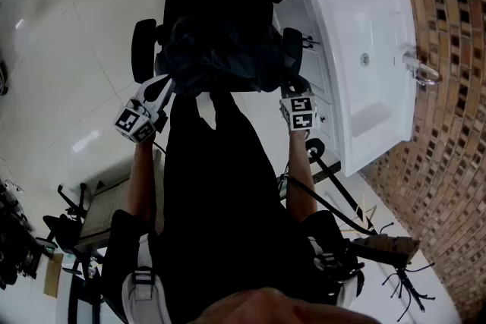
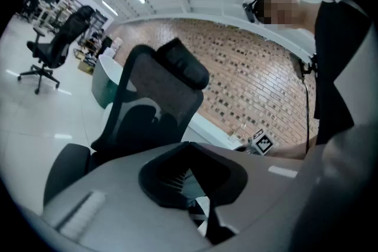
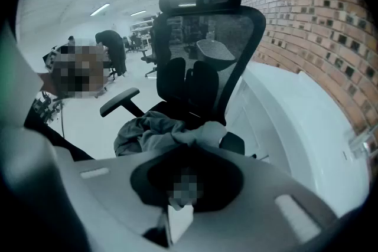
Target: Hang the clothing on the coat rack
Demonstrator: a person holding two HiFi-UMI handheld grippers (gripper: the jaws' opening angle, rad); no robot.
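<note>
In the head view the person's two forearms reach up the picture from 6 o'clock, each one with a gripper. The left gripper sits at about 10 o'clock from the middle and its marker cube is turned up to the camera. Its jaws are closed fully together, and its tip is at the left edge of the clothing. Its own view shows no cloth that I can be sure of between the jaws. The right gripper sits at about 2 o'clock and tilts steeply down. Its jaws stand narrow, and in the right gripper view a bunched fold of the clothing runs up into them, so they look closed on the cloth. The clothing is a dark grey-blue crumpled heap. It lies on the seat of a black office chair at 12 o'clock, between the two grippers and between the two armrests. The chair has a mesh back and a headrest, and it stands just beside a white counter at 2 o'clock. Behind the counter, at 3 o'clock, a brick wall curves around. At 5 o'clock, near the person's feet, a dark branched stand lies on the pale floor. Far away, at 9 o'clock in the left gripper view, there is another office chair.
</note>
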